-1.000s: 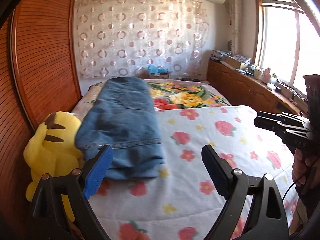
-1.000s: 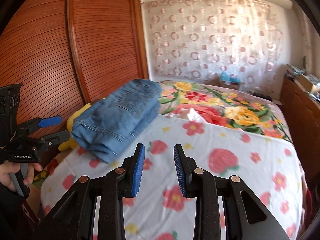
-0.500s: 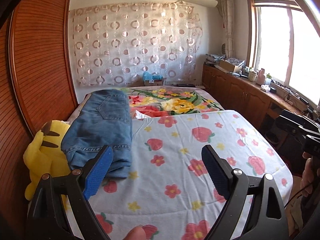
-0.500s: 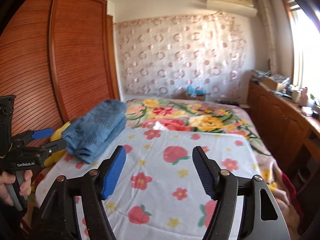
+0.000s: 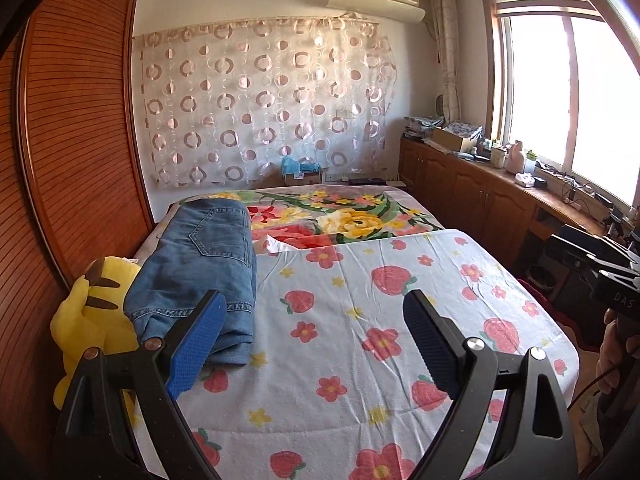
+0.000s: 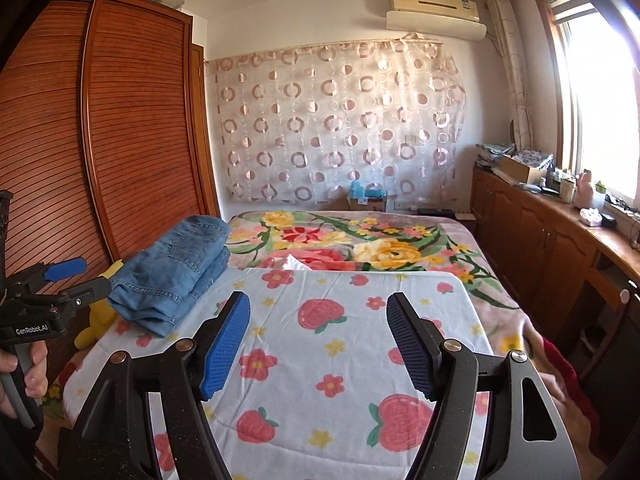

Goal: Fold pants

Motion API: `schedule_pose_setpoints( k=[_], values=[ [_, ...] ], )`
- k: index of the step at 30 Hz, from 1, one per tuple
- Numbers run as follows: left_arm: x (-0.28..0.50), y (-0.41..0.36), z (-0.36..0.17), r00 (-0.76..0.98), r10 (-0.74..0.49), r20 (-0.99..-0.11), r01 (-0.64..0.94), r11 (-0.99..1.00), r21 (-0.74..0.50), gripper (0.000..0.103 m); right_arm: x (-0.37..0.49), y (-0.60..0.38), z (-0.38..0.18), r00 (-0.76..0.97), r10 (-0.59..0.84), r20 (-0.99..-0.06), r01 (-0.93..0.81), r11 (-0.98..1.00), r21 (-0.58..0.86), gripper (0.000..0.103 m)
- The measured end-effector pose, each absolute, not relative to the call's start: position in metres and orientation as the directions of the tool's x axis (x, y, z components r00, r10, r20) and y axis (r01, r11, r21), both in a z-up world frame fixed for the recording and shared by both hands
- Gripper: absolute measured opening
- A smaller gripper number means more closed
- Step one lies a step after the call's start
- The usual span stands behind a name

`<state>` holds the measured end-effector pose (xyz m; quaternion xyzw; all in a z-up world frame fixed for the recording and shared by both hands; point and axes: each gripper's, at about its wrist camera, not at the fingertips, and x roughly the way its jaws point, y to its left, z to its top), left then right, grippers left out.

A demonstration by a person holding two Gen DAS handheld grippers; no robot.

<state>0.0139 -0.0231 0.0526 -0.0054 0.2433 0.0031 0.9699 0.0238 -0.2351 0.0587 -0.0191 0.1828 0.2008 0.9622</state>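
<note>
Folded pants (image 5: 200,264) are laid along the left edge of the bed (image 5: 500,360), beside a plush toy (image 5: 90,312), while left gripper (image 5: 316,340) and right gripper (image 6: 318,344) are held clear, jaws apart and empty, the fold apparently complete.

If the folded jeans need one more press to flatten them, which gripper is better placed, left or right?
Probably the left. The jeans lie just beyond the left gripper, near its left finger. From the right gripper they sit far off to the side. Both grippers are open and empty.
</note>
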Motion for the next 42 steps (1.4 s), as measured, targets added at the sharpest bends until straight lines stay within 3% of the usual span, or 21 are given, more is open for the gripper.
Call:
schedule_pose_setpoints(
  k=[42],
  values=[
    [0.012,-0.029,0.071,0.898,0.011,-0.440,-0.016,1.000,-0.007,0.091,0.047,-0.233,0.056,0.862,0.373,-0.343,-0.386,0.922,0.034,0.073]
  ],
)
